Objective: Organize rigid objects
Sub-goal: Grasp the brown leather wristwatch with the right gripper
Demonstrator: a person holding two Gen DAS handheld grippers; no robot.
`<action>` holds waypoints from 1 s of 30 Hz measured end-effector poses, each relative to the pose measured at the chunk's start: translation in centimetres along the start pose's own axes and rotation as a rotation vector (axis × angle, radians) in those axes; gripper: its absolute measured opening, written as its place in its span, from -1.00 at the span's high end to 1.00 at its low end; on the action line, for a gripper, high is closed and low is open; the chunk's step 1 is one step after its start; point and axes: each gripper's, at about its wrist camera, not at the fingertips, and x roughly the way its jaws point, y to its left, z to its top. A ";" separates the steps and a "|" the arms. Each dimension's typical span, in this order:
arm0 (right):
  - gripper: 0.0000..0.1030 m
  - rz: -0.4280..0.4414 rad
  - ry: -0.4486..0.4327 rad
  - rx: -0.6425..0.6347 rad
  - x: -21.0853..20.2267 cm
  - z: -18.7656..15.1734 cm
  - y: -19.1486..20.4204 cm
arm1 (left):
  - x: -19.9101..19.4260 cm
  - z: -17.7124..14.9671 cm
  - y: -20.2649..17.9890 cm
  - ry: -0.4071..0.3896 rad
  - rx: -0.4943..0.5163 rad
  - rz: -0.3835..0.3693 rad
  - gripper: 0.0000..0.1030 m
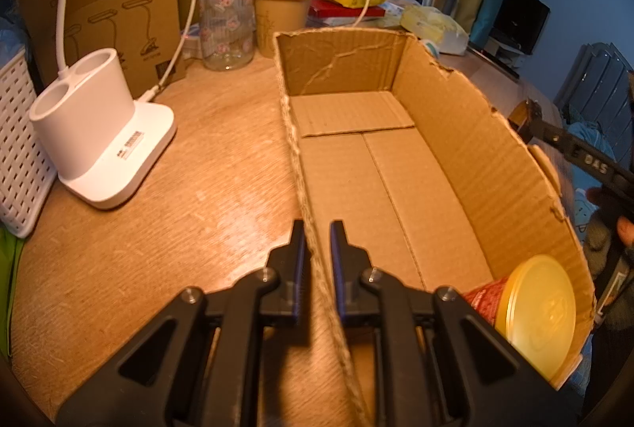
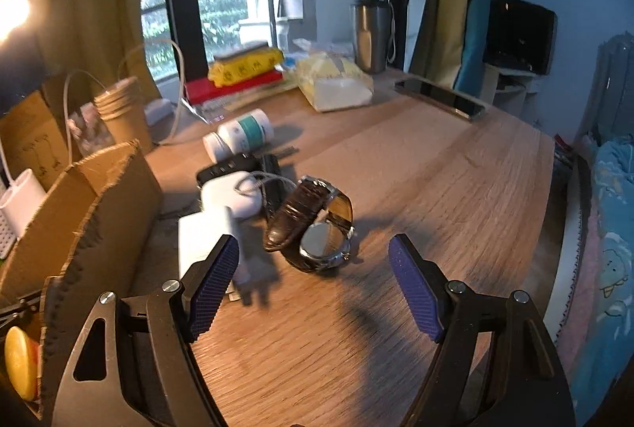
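Note:
An open cardboard box (image 1: 396, 165) lies on the wooden table. My left gripper (image 1: 318, 233) is shut on the box's left wall, one finger on each side. A red jar with a yellow lid (image 1: 535, 312) lies in the box's near right corner; it also shows in the right wrist view (image 2: 20, 363). My right gripper (image 2: 315, 256) is open and empty, just short of a wristwatch with a brown leather strap (image 2: 313, 225). Beyond the watch lie white chargers (image 2: 222, 205), a black device (image 2: 230, 165) and a white pill bottle (image 2: 241, 134).
A white lamp base with a cable (image 1: 103, 134), a white basket (image 1: 20, 149), a glass jar (image 1: 226, 23) and stacked paper cups (image 1: 283, 3) stand left of and behind the box. A phone (image 2: 440, 98), tissue pack (image 2: 333, 82) and steel tumbler (image 2: 370, 35) lie at the back.

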 end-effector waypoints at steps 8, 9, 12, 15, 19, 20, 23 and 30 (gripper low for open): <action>-0.57 -0.035 0.069 -0.028 2.7 0.3 0.2 | 0.0 -0.1 -0.3 0.000 -0.002 -0.002 0.75; -0.57 -0.036 0.073 -0.030 2.8 0.3 0.2 | 0.0 -0.1 -0.3 0.000 -0.003 -0.003 0.74; -0.57 -0.040 0.088 -0.036 3.6 0.5 0.4 | 0.0 -0.1 -0.2 0.000 -0.002 -0.002 0.75; -0.57 -0.043 0.105 -0.038 4.2 0.9 0.3 | 0.0 -0.1 -0.3 0.000 -0.003 -0.003 0.74; -0.50 -0.047 0.140 -0.042 5.3 1.1 0.1 | 0.0 -0.1 -0.3 0.000 -0.003 -0.002 0.74; -0.41 -0.047 0.151 -0.042 5.6 1.1 0.1 | 0.0 -0.1 -0.2 0.000 -0.003 -0.002 0.75; -0.29 -0.044 0.188 -0.033 6.3 1.0 -0.2 | 0.0 -0.1 -0.3 0.000 -0.003 -0.002 0.75; 0.03 -0.035 0.177 -0.051 6.3 1.0 0.0 | 0.0 0.0 -0.2 0.000 -0.003 -0.003 0.74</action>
